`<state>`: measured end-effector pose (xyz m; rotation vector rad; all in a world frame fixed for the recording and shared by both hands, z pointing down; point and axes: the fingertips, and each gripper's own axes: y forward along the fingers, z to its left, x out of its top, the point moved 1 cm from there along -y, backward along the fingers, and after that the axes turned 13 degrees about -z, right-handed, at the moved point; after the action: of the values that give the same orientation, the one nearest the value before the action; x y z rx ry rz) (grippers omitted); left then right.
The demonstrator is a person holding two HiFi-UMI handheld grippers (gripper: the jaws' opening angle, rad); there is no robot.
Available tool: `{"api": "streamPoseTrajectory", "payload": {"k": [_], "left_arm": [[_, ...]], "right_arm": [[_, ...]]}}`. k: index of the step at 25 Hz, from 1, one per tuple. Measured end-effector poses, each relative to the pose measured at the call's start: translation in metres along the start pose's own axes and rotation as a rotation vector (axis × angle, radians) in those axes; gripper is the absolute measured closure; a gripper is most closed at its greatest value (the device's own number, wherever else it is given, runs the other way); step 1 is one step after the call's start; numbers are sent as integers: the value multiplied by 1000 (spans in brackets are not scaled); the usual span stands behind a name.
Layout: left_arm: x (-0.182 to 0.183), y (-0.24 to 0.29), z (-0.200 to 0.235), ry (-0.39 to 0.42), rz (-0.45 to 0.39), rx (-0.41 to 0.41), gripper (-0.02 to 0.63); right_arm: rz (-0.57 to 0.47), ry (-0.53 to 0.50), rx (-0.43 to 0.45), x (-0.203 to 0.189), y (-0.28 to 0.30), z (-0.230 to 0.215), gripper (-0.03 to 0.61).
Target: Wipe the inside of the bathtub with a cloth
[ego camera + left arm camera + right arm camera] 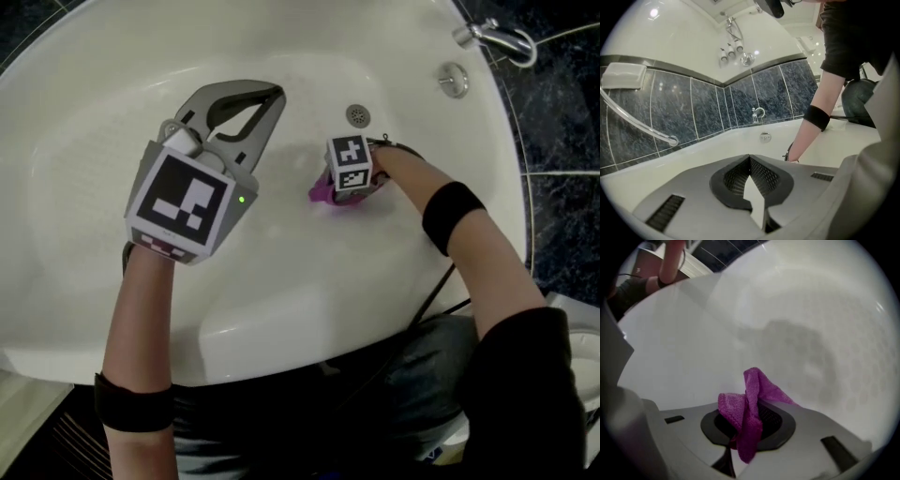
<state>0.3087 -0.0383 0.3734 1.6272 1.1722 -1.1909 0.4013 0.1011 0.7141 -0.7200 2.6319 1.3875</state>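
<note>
The white bathtub [281, 309] fills the head view. A purple cloth [322, 192] lies against the tub floor near the drain [357, 115]. My right gripper [336, 190] is shut on it, low in the basin. In the right gripper view the cloth [751, 397] bunches up out of the closed jaws of the right gripper [746, 420], with the tub's white floor [811, 333] just beyond. My left gripper [274, 96] hangs above the tub's left half with its jaws shut. Nothing sits between the dark pads [764, 176], whose tips touch.
A chrome faucet [499, 37] and a round overflow knob [454, 80] sit at the tub's far right rim. Dark blue tiles [708, 103] and a chrome grab bar [642, 124] line the wall behind. A black cable [436, 300] trails over the near rim.
</note>
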Motion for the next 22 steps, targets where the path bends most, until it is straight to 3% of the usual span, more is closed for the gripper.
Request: {"api": "streamPoseTrajectory", "payload": {"k": [3,6,9,11,14,17,22], "left_arm": [[-6,-45,17,21,52,25,614],[-12,-93,27,20,98,70,614],[-14,-138,39,-29,111,157,614],[-19,-168,48,-52,122,208,614],[-34,-201,57,-65,153,247,614],[-44,-215,60,-79,171,262,614],[-46,-203,53,-106,161,241,614]], "right_arm": [[-233,-105,69,117,16,19,488],[-376,-200,150,221,36,46,486],[-436,-286,234,306,64,76,486],[-407,-343,286,346,90,92,486],[-318,-410,353,372,126,110,486],[-304,-386,401,374,138,117,488],[-236,-282,432,318,118,111,489]]}}
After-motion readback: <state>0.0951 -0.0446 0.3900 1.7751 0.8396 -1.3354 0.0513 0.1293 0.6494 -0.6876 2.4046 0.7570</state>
